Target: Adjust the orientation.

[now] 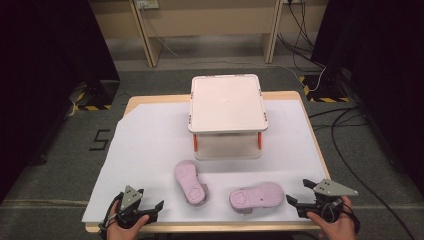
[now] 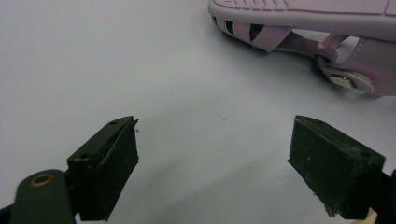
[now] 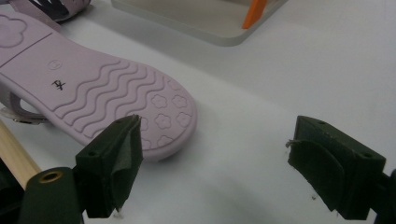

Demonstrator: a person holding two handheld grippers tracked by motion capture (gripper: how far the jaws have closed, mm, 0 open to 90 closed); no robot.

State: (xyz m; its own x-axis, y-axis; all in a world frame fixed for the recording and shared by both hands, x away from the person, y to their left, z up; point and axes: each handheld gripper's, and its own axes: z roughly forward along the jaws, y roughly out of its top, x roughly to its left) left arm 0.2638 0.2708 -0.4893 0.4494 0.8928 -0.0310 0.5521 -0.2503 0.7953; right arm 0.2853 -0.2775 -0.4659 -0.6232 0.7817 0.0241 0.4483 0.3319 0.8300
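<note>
Two pink sandals lie sole-up on the white sheet near the front of the table: one [image 1: 190, 181] left of centre, the other [image 1: 257, 197] to its right. A small white two-tier rack [image 1: 227, 102] with orange posts stands behind them. My left gripper [image 1: 149, 209] sits at the front left edge, open and holding nothing; the left sandal [image 2: 322, 28] lies ahead of it to the right. My right gripper [image 1: 299, 192] rests at the front right, open and holding nothing, with the toe of the right sandal [image 3: 93, 93] just beyond its left jaw.
The white sheet [image 1: 150, 145] covers most of the wooden table [image 1: 295, 96]. The rack's lower shelf [image 3: 210, 18] and an orange post [image 3: 254, 11] appear in the right gripper view. Cables [image 1: 350, 150] trail on the floor at right.
</note>
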